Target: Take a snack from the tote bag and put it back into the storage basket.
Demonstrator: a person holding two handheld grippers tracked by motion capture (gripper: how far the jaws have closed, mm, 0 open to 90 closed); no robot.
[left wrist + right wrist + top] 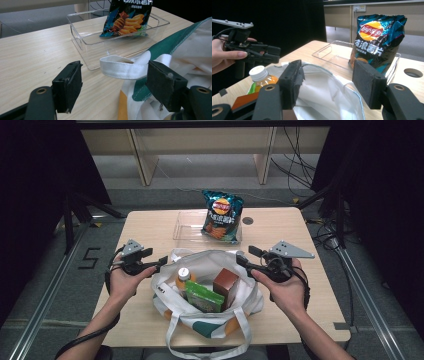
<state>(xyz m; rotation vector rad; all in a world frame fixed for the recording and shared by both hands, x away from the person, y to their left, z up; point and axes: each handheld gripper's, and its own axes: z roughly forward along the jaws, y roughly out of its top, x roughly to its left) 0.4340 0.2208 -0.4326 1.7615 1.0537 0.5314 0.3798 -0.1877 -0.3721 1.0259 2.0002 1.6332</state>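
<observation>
A: At table centre, near edge: white tote bag (pixel 207 290), mouth open, green-and-orange print on the outside, handle loop hanging over the table's front edge. Contents?

B: Inside the bag: orange drink bottle (pixel 183 277) with white cap at the left, green box (pixel 204 297) in the middle, brown carton (pixel 226 282) at the right. All standing or leaning, tops above the rim.

A: Beyond the bag?

B: Clear plastic tray (pixel 185 227) on the wooden table (pixel 310 285), just behind the bag. Bag of crisps (pixel 222 216) upright in the tray's right half, leaning against the far wall.

A: Left gripper (pixel 159 262) status?

B: Held at the bag's left rim, pointing toward the bag. Jaws wide apart. In the left gripper view, white fabric handle (pixel 122 67) lying between the jaws, close by the right-hand jaw; contact with that pad cannot be judged. No pressure on the fabric from the other jaw. Nothing clamped.

A: Right gripper (pixel 242 256) status?

B: Held at the bag's right rim, pointing toward the bag's far right corner. Jaws wide apart, near full spread. In the right gripper view, bag rim and white lining below and between the jaws, no pad pressing on either. Nothing gripped.

A: Hands?

B: Left hand (pixel 122 282) and right hand (pixel 285 292) each wrapped around a gripper body, forearms entering from the near edge.
</observation>
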